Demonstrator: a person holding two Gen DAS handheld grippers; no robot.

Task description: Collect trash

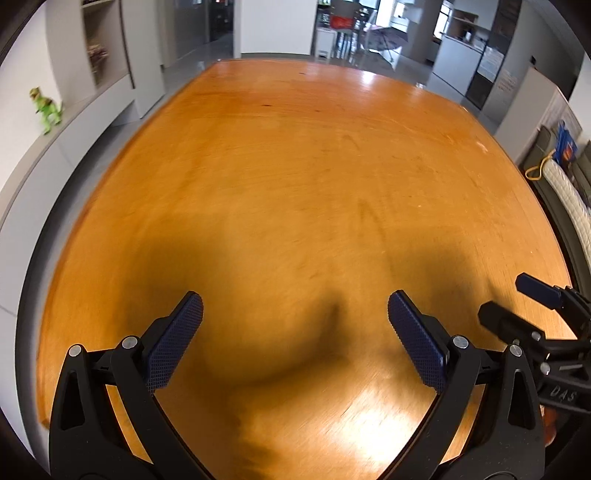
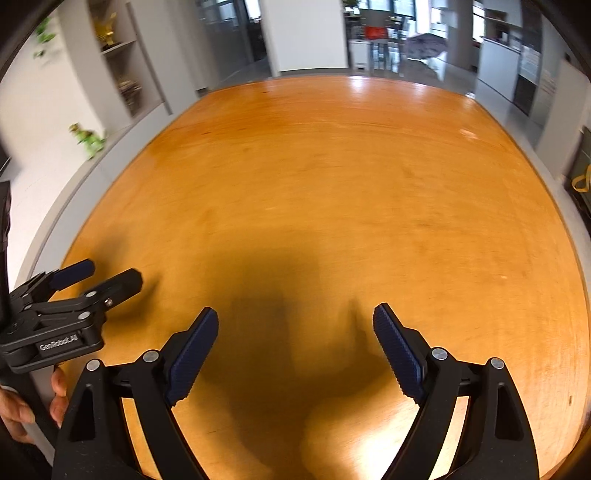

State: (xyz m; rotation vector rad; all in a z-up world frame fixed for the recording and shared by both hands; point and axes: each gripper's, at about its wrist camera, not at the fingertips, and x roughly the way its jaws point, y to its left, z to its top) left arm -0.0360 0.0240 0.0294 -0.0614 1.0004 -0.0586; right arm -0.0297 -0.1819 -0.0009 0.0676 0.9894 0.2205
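Both claws, left claw point(image 1: 295, 308) and right claw point(image 2: 295, 323), spread wide and empty above wooden table point(image 1: 295, 166).

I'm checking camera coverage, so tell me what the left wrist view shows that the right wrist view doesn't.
Only the left wrist view shows a blue item beside the table's right edge.

Only the right wrist view shows the person's hand holding the left gripper's handle, a yellow object on the shelf and a grey umbrella-like shape in the background.

Both show the bare orange wooden table, a green toy dinosaur on the ledge, and both grippers open and empty, including the right gripper.
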